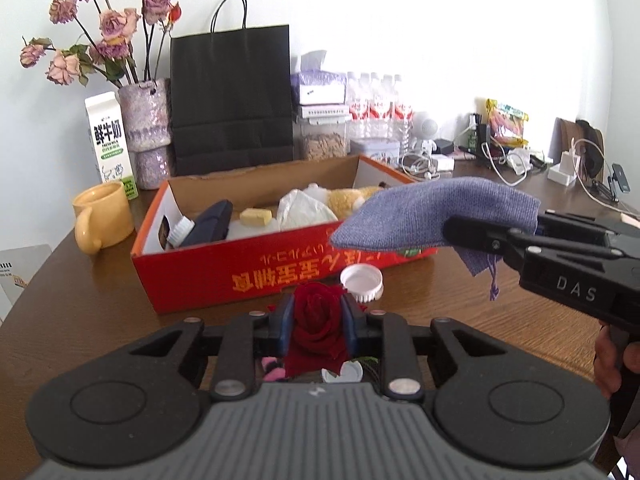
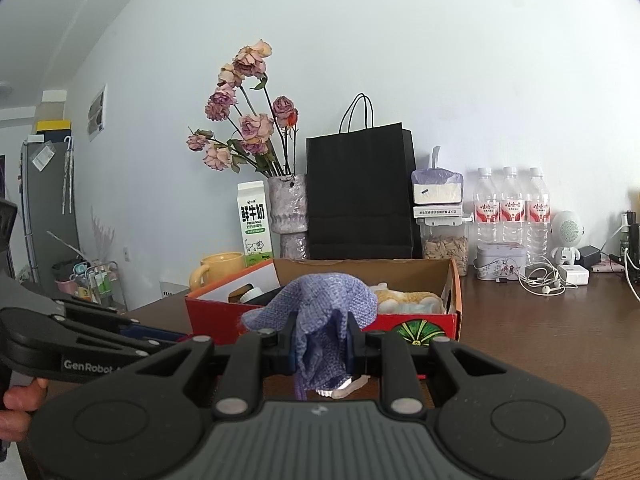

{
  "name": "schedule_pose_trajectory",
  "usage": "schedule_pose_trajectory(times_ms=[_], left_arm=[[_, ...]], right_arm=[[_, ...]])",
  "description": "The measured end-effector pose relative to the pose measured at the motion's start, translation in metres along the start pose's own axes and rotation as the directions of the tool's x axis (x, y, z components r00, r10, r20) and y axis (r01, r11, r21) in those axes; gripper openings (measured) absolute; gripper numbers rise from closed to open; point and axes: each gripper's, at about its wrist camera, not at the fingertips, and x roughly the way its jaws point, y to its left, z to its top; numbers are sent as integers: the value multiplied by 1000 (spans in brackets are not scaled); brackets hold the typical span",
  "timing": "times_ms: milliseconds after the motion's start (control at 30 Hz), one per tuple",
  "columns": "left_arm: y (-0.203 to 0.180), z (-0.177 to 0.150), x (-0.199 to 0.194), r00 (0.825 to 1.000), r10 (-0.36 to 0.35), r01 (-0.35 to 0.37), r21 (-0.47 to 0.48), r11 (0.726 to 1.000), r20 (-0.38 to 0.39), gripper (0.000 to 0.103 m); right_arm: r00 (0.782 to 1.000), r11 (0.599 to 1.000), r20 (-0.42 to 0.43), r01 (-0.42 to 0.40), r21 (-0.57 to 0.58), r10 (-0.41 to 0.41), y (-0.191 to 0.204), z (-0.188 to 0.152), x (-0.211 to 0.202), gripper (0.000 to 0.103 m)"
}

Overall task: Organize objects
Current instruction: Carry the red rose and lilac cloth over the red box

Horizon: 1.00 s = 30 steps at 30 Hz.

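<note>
My left gripper point(image 1: 319, 316) is shut on a dark red fabric rose point(image 1: 318, 330), held just above the brown table in front of the red cardboard box point(image 1: 248, 268). My right gripper point(image 2: 321, 346) is shut on a blue-purple knitted cloth point(image 2: 324, 312); in the left wrist view that cloth point(image 1: 436, 212) hangs over the box's near right corner. The box holds a dark case point(image 1: 212, 220), a yellow block point(image 1: 256, 216), a white plastic bag point(image 1: 302, 208) and a plush toy point(image 1: 348, 200). A white ribbed cap point(image 1: 362, 282) lies by the box front.
Behind the box stand a yellow mug point(image 1: 102, 220), a milk carton point(image 1: 110, 144), a vase of dried roses point(image 1: 146, 132), a black paper bag point(image 1: 232, 100), tissue packs, water bottles point(image 1: 380, 108) and tangled cables point(image 1: 520, 160). A second white cap point(image 1: 342, 374) and something pink lie under my left gripper.
</note>
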Motion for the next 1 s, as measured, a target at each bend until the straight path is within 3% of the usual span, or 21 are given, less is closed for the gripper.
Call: schedule_pose_trajectory(times_ms=[300,533,767,1000], left_arm=[[20,33,3,996,18,-16,-19,1000,83,25],[40,67,29,990,54,-45,-69,997,133,25],[59,92,80,987,98,-83,-125,989,125,25],[73,98,128,989,121,-108,-143,984,82,25]], right_arm=[[999,999,31,7,-35,-6,9,22,21,20],[998,996,50,30,-84,-26,15,45,57,20],[997,994,25,76,-80,-74,7,59,117,20],[994,993,-28,100,-62,-102,-6,50,170,19]])
